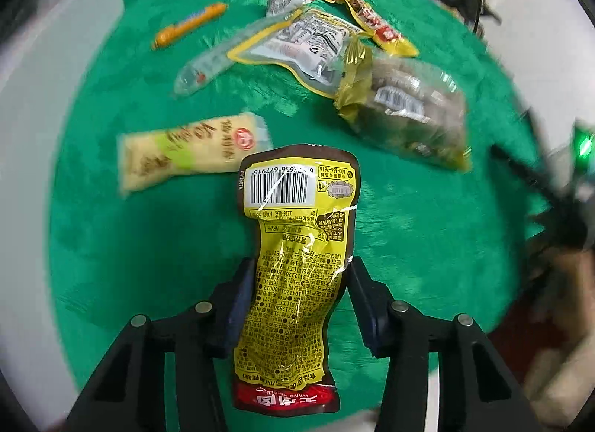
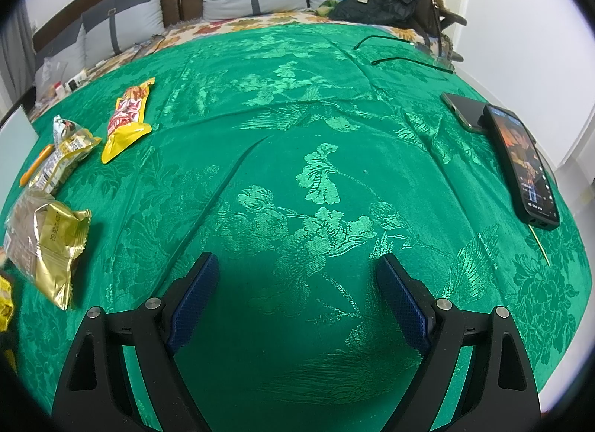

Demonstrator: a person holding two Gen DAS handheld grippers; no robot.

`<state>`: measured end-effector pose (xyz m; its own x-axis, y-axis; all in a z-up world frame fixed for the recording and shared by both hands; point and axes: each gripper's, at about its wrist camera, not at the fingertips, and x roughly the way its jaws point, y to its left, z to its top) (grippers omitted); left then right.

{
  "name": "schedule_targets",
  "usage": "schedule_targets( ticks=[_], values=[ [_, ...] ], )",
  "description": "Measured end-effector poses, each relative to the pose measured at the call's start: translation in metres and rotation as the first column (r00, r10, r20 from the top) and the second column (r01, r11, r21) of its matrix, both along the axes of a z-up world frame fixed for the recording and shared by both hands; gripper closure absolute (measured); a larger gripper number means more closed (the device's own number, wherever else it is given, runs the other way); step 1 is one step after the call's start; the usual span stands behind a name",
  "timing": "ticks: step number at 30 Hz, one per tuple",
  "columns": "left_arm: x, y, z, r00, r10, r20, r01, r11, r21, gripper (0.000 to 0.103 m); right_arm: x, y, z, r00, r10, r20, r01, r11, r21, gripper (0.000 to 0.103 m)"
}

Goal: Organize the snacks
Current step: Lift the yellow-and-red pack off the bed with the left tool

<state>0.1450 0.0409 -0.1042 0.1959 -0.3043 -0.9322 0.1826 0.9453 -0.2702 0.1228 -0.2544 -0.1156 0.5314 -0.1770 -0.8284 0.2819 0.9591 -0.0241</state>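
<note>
Left gripper (image 1: 301, 276): blue pads closed against both sides of a yellow snack pouch (image 1: 297, 246), grasping it at its narrowed waist. Pouch: glossy, printed back facing the camera, barcode panel at the far end beyond the fingertips, dark brown border, red band at the near end between the finger bases. Fine print not legible.

Beyond the pouch tip, slightly left: pale yellow snack packet (image 1: 189, 157), blurred. Farther, left of centre: orange stick snack (image 1: 189, 23) and a clear tube-shaped wrapper (image 1: 215, 64). Farther right: overlapping heap of a yellow-rimmed clear pouch (image 1: 305, 45), a gold-ended bag of brown pieces (image 1: 409, 105) and a yellow-and-red packet (image 1: 375, 23); edges within the heap hard to separate. All lie on a green brocade cloth (image 1: 372, 227). Bare cloth on both sides of the held pouch.

Right gripper (image 2: 297, 302): jaws spread wide, nothing between them, over bare cloth. Wide open room ahead. Far left: snack packets, partly cut off by the frame edge. Far right, near the cloth's edge: two phones (image 2: 520, 164), one overlapping the other.
</note>
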Motion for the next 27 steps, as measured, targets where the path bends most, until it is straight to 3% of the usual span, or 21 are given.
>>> schedule_targets(
  ticks=[2, 6, 12, 17, 20, 22, 23, 25, 27],
  values=[
    [0.001, 0.004, 0.0, 1.0, 0.008, -0.026, -0.009, 0.999, -0.031, 0.054, 0.0, 0.0, 0.0, 1.0, 0.001, 0.0, -0.001, 1.0, 0.0, 0.013],
    [-0.013, -0.001, 0.0, 0.999, -0.031, 0.02, 0.029, 0.997, 0.069, 0.054, 0.0, 0.0, 0.0, 1.0, 0.003, 0.001, -0.003, 1.0, 0.0, 0.013],
    [-0.039, -0.004, -0.003, 0.993, -0.056, 0.103, 0.042, 0.99, 0.134, 0.049, 0.0, 0.0, 0.0, 1.0, 0.002, 0.002, -0.002, 1.0, -0.001, 0.013],
    [-0.05, -0.009, -0.008, 0.988, -0.112, 0.105, 0.088, 0.973, 0.215, 0.032, -0.001, 0.0, 0.001, 1.0, 0.003, 0.006, -0.003, 1.0, -0.003, 0.013],
    [-0.054, -0.013, -0.01, 0.985, -0.126, 0.119, 0.092, 0.962, 0.258, 0.028, -0.001, 0.0, 0.002, 1.0, 0.005, 0.009, -0.005, 1.0, -0.004, 0.013],
    [-0.055, -0.01, -0.01, 0.988, -0.104, 0.116, 0.074, 0.968, 0.238, 0.034, -0.001, 0.0, 0.002, 1.0, 0.005, 0.008, -0.005, 1.0, -0.003, 0.013],
    [-0.055, -0.012, -0.008, 0.986, -0.105, 0.13, 0.071, 0.969, 0.237, 0.05, -0.001, -0.001, 0.002, 1.0, 0.007, 0.005, -0.007, 1.0, 0.001, 0.013],
    [-0.059, -0.009, -0.006, 0.984, -0.107, 0.143, 0.07, 0.968, 0.239, 0.053, -0.001, -0.004, 0.006, 1.0, 0.022, -0.002, -0.021, 0.999, 0.039, 0.015],
    [-0.061, -0.009, -0.005, 0.982, -0.097, 0.16, 0.059, 0.972, 0.23, 0.055, -0.008, -0.007, 0.026, 0.995, 0.04, 0.093, -0.051, 0.992, 0.118, 0.017]
  ],
)
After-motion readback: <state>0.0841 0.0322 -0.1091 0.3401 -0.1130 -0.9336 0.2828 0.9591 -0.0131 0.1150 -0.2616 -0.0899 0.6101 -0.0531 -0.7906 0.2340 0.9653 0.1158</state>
